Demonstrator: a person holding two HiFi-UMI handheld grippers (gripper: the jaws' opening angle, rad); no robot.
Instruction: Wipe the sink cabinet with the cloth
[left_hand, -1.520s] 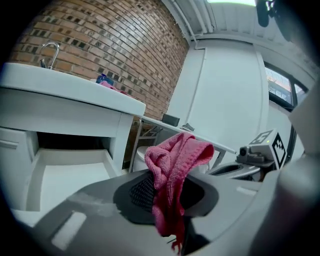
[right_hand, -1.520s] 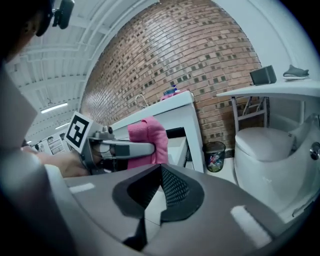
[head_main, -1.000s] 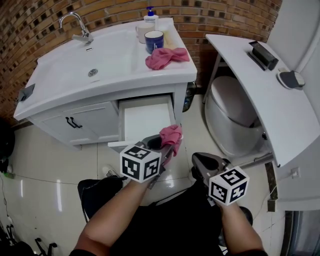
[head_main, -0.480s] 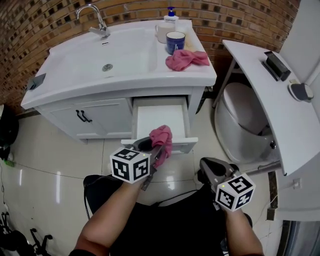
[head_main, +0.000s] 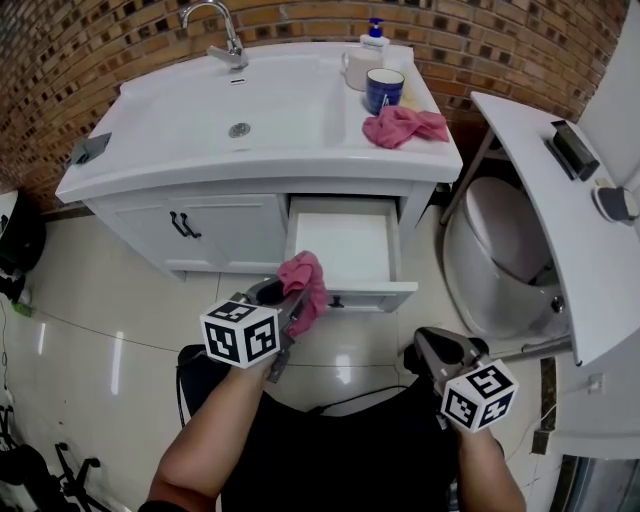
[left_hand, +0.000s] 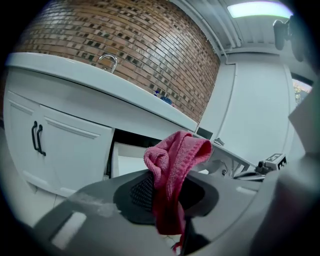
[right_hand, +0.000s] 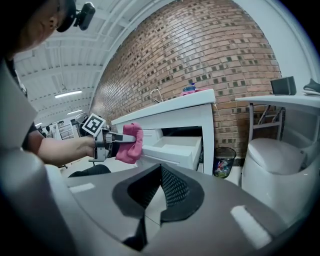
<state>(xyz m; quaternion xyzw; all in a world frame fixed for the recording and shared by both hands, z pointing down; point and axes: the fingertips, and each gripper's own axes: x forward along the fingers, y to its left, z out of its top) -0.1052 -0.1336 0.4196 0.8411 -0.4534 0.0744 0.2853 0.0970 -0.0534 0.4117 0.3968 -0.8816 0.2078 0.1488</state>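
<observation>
**Operator:** Where's the cloth, and which gripper has it?

**Spotter:** Your left gripper (head_main: 287, 300) has it. The jaws are clamped on the pink cloth (head_main: 303, 285), and a bunched fold sticks up past the tips. Your right gripper (head_main: 432, 348) has its jaws together with nothing between them. It sits low on your right, well apart from the cabinet (head_main: 225, 225).

**Operator:** So the left does the wiping. Which way is the cabinet from it?

**Spotter:** Straight ahead of the jaws and a little up. The cloth is right at the left end of the open drawer (head_main: 345, 245), against its front panel. I can't tell whether it's actually touching. The closed doors lie forward and to your left, and the drawer front runs off to your right.

**Operator:** And for the stroke?

**Spotter:** I'd say the drawer front is your nearest face, and its long axis runs left to right. You'd press forward to meet it, then travel right along it. Watch that the fold leads, not the jaw tips.
</observation>
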